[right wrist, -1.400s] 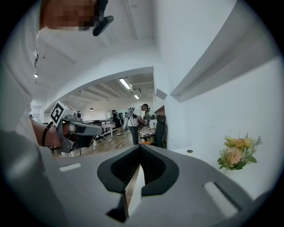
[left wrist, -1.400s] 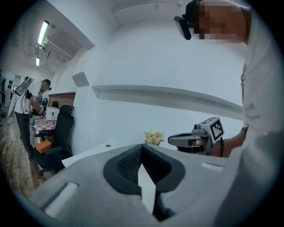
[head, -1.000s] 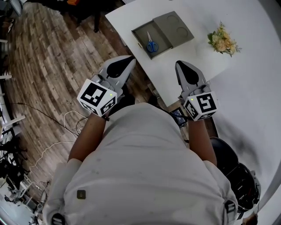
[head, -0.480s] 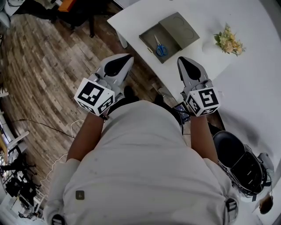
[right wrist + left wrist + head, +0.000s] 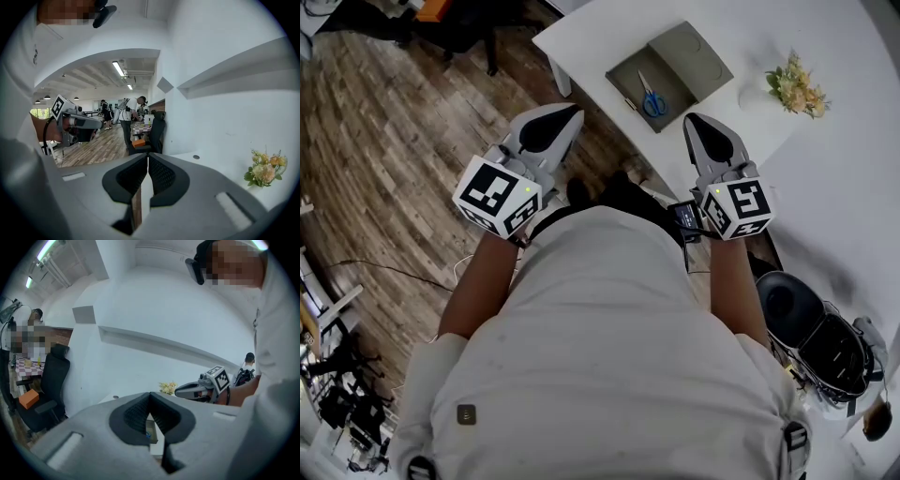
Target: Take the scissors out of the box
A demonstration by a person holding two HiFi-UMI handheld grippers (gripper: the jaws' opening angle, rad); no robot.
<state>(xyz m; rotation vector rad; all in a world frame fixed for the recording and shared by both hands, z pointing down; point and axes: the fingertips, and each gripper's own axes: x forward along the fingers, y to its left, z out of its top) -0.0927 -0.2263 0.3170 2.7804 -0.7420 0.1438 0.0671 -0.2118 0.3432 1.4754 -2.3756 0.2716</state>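
Currently I see the blue-handled scissors [image 5: 652, 97] lying inside the open box [image 5: 630, 82] on the white desk [image 5: 591, 37], near its corner. My left gripper [image 5: 574, 114] hangs over the wooden floor [image 5: 394, 141] short of the desk, fingers together and empty. My right gripper [image 5: 694, 120] sits at the desk edge near the box, fingers also together, holding nothing. Flowers [image 5: 797, 86] stand right of the box

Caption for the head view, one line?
Both shut, left gripper and right gripper hover short of the box holding scissors.
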